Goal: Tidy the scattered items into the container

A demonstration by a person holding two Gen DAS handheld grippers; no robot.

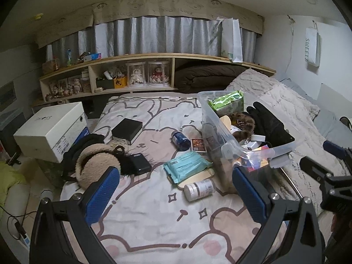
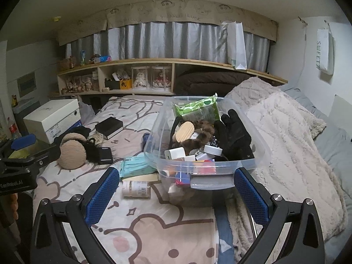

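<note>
currently both grippers hover over the bed (image 1: 154, 220), nothing held. left gripper (image 1: 176, 195) has its jaws wide apart; right gripper (image 2: 176, 195) likewise has its jaws wide apart, lined up on the near wall of the container.

clear plastic container (image 2: 158, 132) sits on the bed, right of the scattered stuff and against the fluffy blanket (image 2: 286, 132). inside:
- green wipes pack (image 2: 198, 110) at the far end, leaning up
- black glove (image 2: 233, 134) draped on the right side, fingers up
- brown furry item (image 2: 202, 132) mid-bin, wooden oval piece (image 2: 183, 132) resting on it
- white box-shaped item (image 2: 175, 154) and white round lid (image 2: 213, 150) near the front
- colourful packets (image 2: 198, 167) at the bottom front, cannot tell what exactly

outside, on the bedsheet:
- white bottle (image 1: 199, 189) on its side, just beside the bin's near corner
- teal pack (image 1: 187, 166) lying partly on a flat wooden piece (image 1: 202, 175)
- blue bottle (image 1: 180, 140) on its side, small red card (image 1: 198, 145) next to it, near the bin wall
- small black box-like item (image 1: 139, 164) touching the beige earmuffs (image 1: 94, 165)
- black box (image 1: 127, 129) farther back
- white shoebox (image 1: 50, 129) at the bed's left edge
</note>
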